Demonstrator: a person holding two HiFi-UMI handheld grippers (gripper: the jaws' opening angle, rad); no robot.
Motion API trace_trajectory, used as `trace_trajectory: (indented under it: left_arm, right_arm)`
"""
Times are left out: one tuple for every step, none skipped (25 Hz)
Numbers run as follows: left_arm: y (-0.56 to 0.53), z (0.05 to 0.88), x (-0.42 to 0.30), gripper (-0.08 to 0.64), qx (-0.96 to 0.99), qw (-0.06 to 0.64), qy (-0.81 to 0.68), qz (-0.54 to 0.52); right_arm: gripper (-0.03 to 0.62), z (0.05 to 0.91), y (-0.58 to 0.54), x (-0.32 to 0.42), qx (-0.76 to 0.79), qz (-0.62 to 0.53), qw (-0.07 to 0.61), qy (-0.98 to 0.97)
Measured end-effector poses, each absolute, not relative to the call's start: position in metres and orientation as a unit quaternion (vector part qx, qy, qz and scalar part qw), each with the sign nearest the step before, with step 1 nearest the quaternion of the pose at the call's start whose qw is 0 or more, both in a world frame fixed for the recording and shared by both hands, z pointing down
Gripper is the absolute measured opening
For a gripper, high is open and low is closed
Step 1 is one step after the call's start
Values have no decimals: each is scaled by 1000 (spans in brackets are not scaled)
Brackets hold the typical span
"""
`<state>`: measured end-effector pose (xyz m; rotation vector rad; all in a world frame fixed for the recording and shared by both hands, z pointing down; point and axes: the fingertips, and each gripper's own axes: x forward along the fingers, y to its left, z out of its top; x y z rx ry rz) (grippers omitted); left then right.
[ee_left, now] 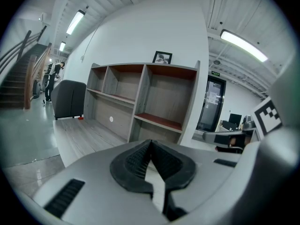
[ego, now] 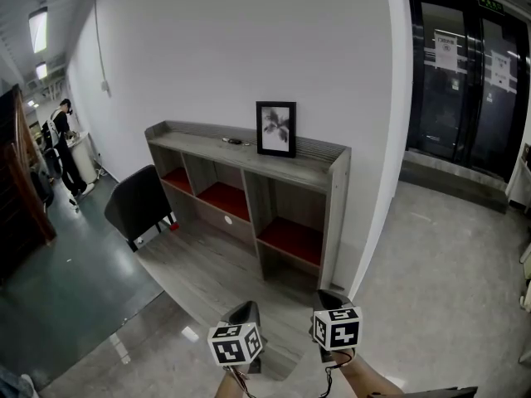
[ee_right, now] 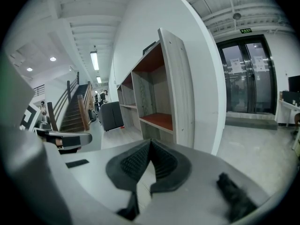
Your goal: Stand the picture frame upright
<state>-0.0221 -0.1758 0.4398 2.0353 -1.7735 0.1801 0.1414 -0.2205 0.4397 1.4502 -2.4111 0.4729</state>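
Note:
A black picture frame (ego: 276, 128) with a pale plant print stands upright on top of the grey shelf unit (ego: 319, 157), leaning back toward the white wall. The left gripper view shows the picture frame (ee_left: 162, 57) small, above the shelf unit (ee_left: 140, 97). In the right gripper view only a dark edge of the picture frame (ee_right: 150, 47) shows on the shelf top. My left gripper (ego: 246, 313) and right gripper (ego: 328, 298) hang low, far in front of the shelf. The left gripper (ee_left: 150, 142) and the right gripper (ee_right: 150, 142) are both shut, their pads meeting with nothing between them.
A small dark object (ego: 236, 142) lies on the shelf top left of the frame. A black chair (ego: 137, 201) stands at the shelf's left end. A person (ego: 62, 143) stands far left near a staircase (ego: 21, 168). Dark glass doors (ego: 465, 73) are at the right.

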Motion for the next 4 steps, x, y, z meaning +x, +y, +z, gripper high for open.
trace_trajectory:
  left_arm:
    - [-177, 440, -22, 14, 735, 216, -640, 65]
    - [-178, 440, -22, 14, 735, 216, -640, 65]
    - [-180, 440, -22, 14, 735, 216, -640, 66]
    - [-182, 440, -21, 14, 735, 216, -640, 66]
  right_arm:
    - [31, 440, -221, 141, 502, 164, 144, -837]
    - [31, 440, -223, 140, 501, 163, 144, -837]
    - [31, 439, -224, 139, 501, 163, 144, -838]
    - [31, 439, -225, 139, 500, 162, 144, -838]
